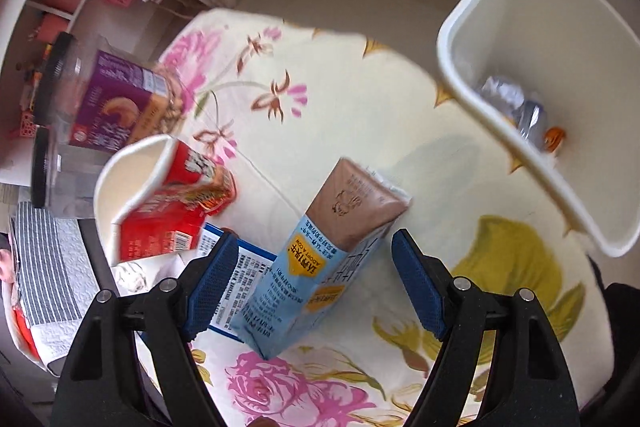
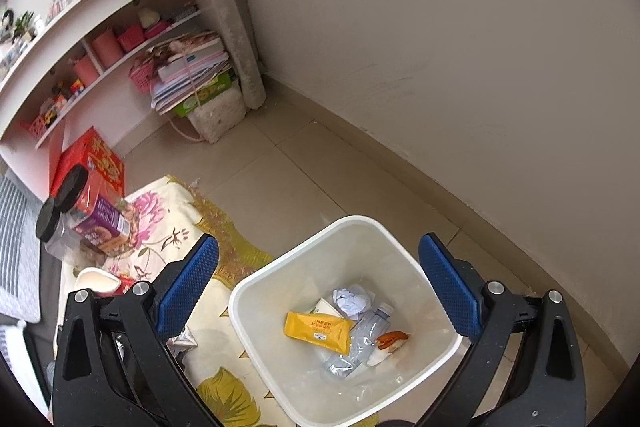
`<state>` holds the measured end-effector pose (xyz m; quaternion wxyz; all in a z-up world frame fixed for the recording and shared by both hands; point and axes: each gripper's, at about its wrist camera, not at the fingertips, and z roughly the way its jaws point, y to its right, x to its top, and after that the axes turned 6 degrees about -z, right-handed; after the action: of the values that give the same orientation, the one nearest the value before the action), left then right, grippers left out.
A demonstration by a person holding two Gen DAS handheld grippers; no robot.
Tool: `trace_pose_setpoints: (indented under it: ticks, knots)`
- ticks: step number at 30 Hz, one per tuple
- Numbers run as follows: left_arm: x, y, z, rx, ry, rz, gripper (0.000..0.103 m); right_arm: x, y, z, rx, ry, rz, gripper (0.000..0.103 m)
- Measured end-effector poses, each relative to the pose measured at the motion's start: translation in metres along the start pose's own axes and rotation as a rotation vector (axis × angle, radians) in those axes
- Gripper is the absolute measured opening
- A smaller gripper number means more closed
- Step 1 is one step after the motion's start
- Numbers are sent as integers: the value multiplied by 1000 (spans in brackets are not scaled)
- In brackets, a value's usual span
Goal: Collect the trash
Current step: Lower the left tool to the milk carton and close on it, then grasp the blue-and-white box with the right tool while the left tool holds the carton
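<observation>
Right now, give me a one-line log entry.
left gripper: open, carton between fingers | right gripper: open, over bin | bin: holds trash

Left wrist view: looks steeply down, close over the floral cloth [image 1: 360,115], bin rim [image 1: 472,95] at upper right.
Right wrist view: higher, looking down into the white bin [image 2: 280,359], facing the wall corner.
Shared: bin, cloth, purple-labelled jar [image 1: 116,103] [image 2: 100,223], shelves [image 2: 100,11], probably the same red cup.
</observation>
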<state>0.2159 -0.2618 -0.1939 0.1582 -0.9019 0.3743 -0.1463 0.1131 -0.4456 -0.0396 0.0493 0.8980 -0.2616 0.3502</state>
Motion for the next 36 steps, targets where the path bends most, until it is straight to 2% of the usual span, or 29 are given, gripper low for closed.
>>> trace_pose_setpoints:
  ticks: [1,3,6,11,14,20,24,27,29,30,33,36]
  knots:
    - [-3,0,2,-6,2,-1,72,0,-3,2,2,-4,-9,96]
    - [-10,-2,4,-31,2,-14,41,-2,-13,4,9,-14,-35,96]
    - [-27,-11,-3,-73,30,-76,29,-5,-28,9,13,-28,-77,96]
    - [-74,-46,-20,-195,85,-286,28,-15,-64,15,34,-52,-147,96]
    - [-110,-70,-30,-232,106,-409,28,-22,-88,18,48,-61,-200,96]
    - [-184,-131,-43,-251,136,-713,28,-47,-144,30,55,-99,-321,96]
    - [-218,-166,-52,-218,189,-877,29,-73,-181,50,89,-180,-351,96]
    - [-239,-187,-64,-248,243,-979,29,-94,-200,68,185,-309,-271,96]
    - [-245,-195,-72,-270,273,-1024,29,-106,-208,82,260,-419,-148,95]
    - [-248,-198,-76,-270,282,-1033,29,-114,-215,87,277,-447,-100,95]
    - [-252,-207,-83,-249,309,-1045,29,-124,-236,95,256,-450,-26,93]
    - [-260,-217,-87,-197,331,-1072,29,-130,-249,115,213,-487,143,93]
